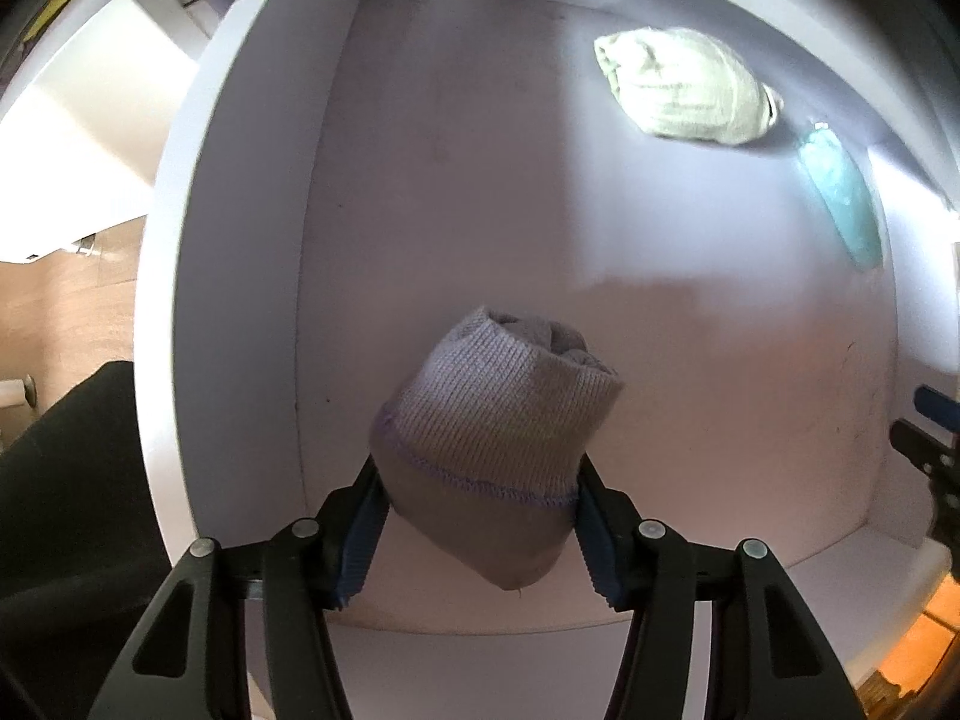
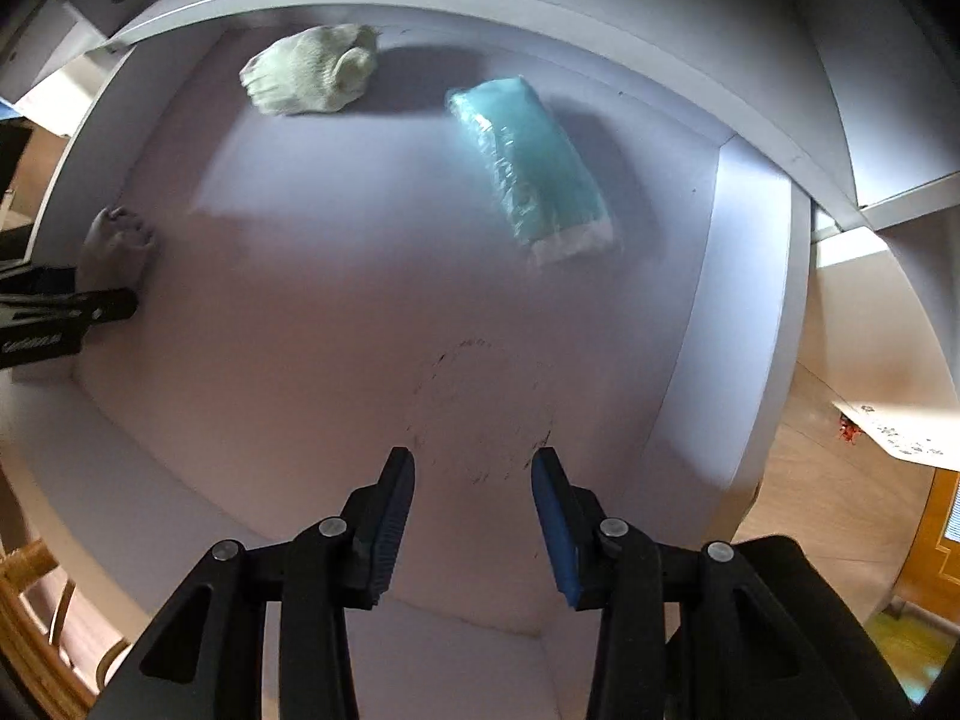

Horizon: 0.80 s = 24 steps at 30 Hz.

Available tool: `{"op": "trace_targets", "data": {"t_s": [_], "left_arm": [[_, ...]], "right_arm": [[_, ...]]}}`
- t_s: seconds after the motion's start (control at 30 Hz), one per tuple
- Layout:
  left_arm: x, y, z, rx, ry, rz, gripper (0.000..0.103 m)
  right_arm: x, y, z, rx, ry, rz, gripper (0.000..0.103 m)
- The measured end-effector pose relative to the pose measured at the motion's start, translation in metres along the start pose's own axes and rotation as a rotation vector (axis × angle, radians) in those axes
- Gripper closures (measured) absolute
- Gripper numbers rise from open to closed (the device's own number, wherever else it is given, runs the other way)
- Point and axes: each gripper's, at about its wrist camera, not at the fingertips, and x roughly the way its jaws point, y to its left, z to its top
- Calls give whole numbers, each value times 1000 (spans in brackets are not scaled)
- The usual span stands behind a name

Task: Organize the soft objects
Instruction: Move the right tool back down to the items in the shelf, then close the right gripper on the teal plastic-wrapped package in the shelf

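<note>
The left gripper (image 1: pixel 477 504) clamps a rolled grey sock (image 1: pixel 492 438) between its pads; the right gripper (image 2: pixel 474 516) stands parted, empty — ahead of it lie a cream sock roll (image 2: pixel 312 78) and teal packet (image 2: pixel 531 165) on the white drawer floor (image 2: pixel 360 312); wood flooring beyond.

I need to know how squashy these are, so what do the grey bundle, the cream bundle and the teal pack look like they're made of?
Grey bundle: knitted fabric, matte; ribbed stitches and a stitched hem show, probably rolled socks. Cream bundle: coarser knit, matte, likely cotton or wool. Teal pack: something soft and teal inside clear glossy plastic wrap; crinkles and glare show, contents unclear.
</note>
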Motion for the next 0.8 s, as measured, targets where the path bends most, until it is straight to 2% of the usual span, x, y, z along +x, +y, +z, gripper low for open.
{"op": "trace_targets", "data": {"t_s": [0.13, 0.47, 0.53, 0.6, 0.8], "left_arm": [[-3, 2, -2, -21, 1, -10, 45], [0, -10, 1, 7, 12, 15, 45], [0, -11, 3, 5, 12, 11, 45], [6, -12, 3, 2, 12, 10, 45], [14, -10, -1, 10, 14, 14, 45]], "right_arm": [[5, 1, 13, -49, -49, -80, 62], [17, 17, 60, -203, -153, -213, 62], [24, 19, 83, -193, -162, -209, 62], [28, 16, 93, -165, -161, -189, 62], [37, 12, 115, -176, -168, -231, 59]]}}
